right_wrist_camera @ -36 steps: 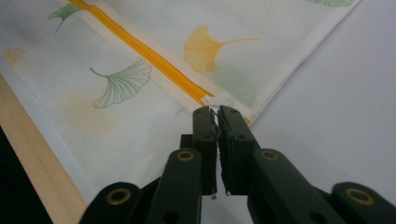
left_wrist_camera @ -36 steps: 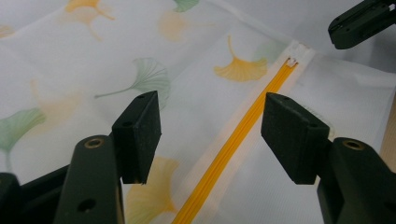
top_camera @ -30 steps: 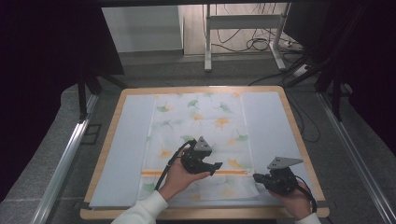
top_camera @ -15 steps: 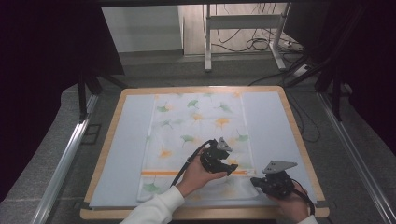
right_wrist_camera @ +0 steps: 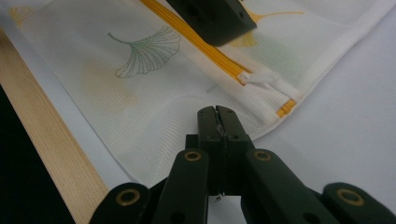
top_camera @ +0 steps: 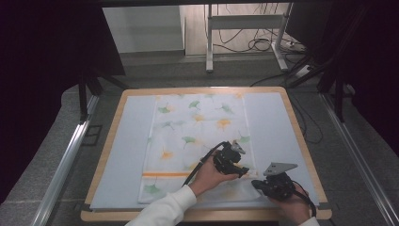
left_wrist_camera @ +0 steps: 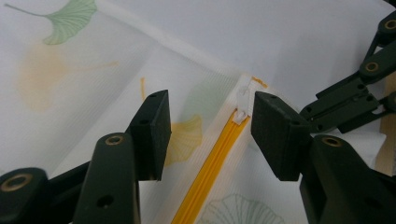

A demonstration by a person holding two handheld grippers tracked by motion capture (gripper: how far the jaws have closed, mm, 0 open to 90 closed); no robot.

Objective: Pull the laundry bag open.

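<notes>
Left gripper [left_wrist_camera: 208, 128]: jaws apart, just closing around white zipper pull [left_wrist_camera: 242, 106], not touching.
Right gripper [right_wrist_camera: 217, 114]: jaws together, seemingly pinching mesh bag [right_wrist_camera: 154, 93] edge.

One mesh bag [top_camera: 197, 141], white, printed with ginkgo leaves, lies flat on the mat. One yellow zipper [left_wrist_camera: 210, 165] runs across it, with one white zipper pull [left_wrist_camera: 242, 106] at its end. Two grippers in the high view: left gripper [top_camera: 235, 162], right gripper [top_camera: 263, 184]. Two hands, one per gripper. One pale mat [top_camera: 127, 155]. One wooden table [top_camera: 301, 141]. Leaf prints in green and orange: many, several too faint to count surely.
</notes>
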